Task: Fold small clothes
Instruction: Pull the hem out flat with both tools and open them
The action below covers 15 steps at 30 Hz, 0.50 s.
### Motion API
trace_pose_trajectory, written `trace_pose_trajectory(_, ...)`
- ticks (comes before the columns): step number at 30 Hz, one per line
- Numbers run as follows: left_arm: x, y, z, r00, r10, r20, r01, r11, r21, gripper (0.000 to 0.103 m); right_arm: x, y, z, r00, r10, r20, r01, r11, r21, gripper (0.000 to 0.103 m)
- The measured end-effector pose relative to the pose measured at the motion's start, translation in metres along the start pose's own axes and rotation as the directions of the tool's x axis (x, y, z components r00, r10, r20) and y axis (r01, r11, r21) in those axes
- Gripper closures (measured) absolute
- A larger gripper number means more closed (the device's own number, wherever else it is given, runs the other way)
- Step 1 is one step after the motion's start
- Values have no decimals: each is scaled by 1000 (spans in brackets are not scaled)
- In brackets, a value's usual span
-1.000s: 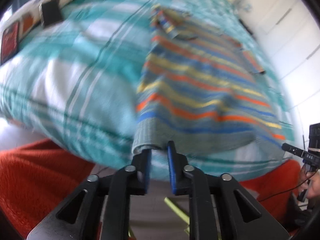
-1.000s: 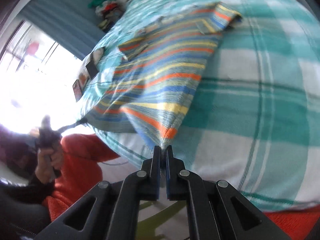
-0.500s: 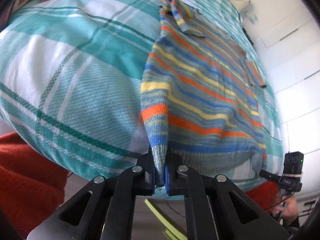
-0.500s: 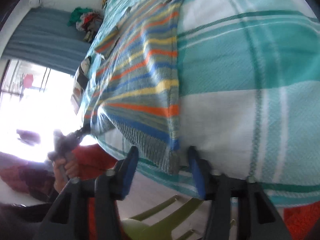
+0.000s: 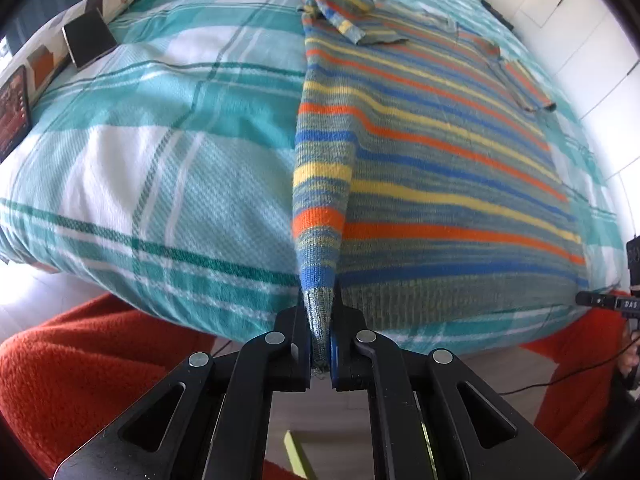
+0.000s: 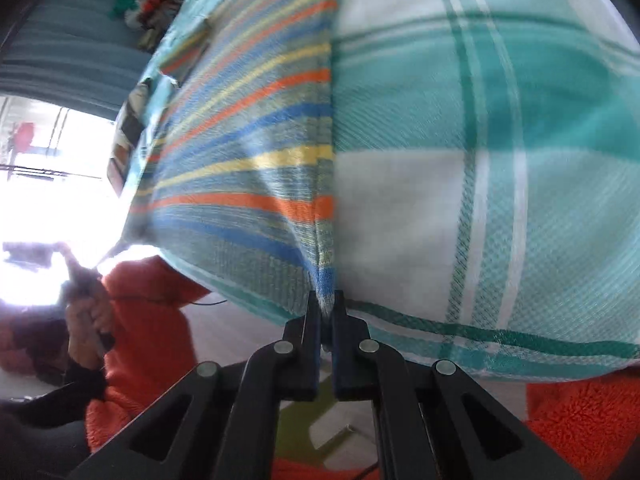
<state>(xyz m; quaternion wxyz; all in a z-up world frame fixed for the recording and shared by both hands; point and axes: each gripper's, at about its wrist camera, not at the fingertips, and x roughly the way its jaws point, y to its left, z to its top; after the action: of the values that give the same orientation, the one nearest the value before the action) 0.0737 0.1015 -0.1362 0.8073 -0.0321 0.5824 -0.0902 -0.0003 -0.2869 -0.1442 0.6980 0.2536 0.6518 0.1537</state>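
Note:
A striped knit sweater, grey-green with orange, yellow and blue bands, lies spread on a teal and white plaid bed cover. Its ribbed hem hangs at the near edge of the bed. My left gripper is shut on the hem's left corner, which is pinched into a narrow fold between the pads. My right gripper is shut on the hem's right corner of the sweater, at the edge of the bed cover. One sleeve lies folded across the far end.
Dark flat cards or books lie at the bed's far left. An orange fleece blanket lies below the bed edge. The other gripper shows at the right edge. A pile of clothes sits by a grey-blue curtain.
My left gripper went from open at the hem to shut on its left corner. My right gripper opened half a second ago and is now shut again on the right corner.

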Motion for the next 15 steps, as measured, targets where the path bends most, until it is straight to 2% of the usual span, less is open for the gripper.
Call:
trace_pose_trajectory(2, 2, 2, 0, 1000, 22, -3, -22, 1000, -11, 96, -1, 0, -2, 1000, -5, 14, 5, 1000, 8, 99)
trace_pose_trajectory(5, 1, 19, 0, 998, 43, -46, -47, 995, -92, 94, 1, 2, -4, 999, -28, 21, 28, 1000, -1, 99)
trace_pose_trajectory(7, -17, 32, -10, 998, 47, -30, -51, 990, -135, 94, 6, 6, -6, 999, -44, 17, 44, 999, -4, 99)
trace_pose_trajectory(8, -25, 36, -12, 997, 77, -19, -79, 986, -146, 94, 6, 9, -6, 999, -50, 17, 50, 999, -7, 99)
trace_pose_trajectory(10, -43, 49, -17, 982, 187, 2, -184, 969, -165, 94, 8, 14, -6, 997, -73, 22, 73, 997, -23, 99)
trace_pose_trajectory(12, -59, 61, -21, 965, 260, 22, -250, 947, -202, 94, 9, 15, -4, 996, -85, 26, 85, 996, -22, 99)
trace_pose_trajectory(14, -76, 68, -22, 956, 286, 63, -265, 937, -230, 93, 9, 18, -7, 995, -102, 10, 102, 995, -11, 93)
trace_pose_trajectory(15, -84, 66, -20, 955, 283, 94, -256, 940, -227, 85, 5, 18, -9, 993, -118, 7, 118, 993, -12, 88)
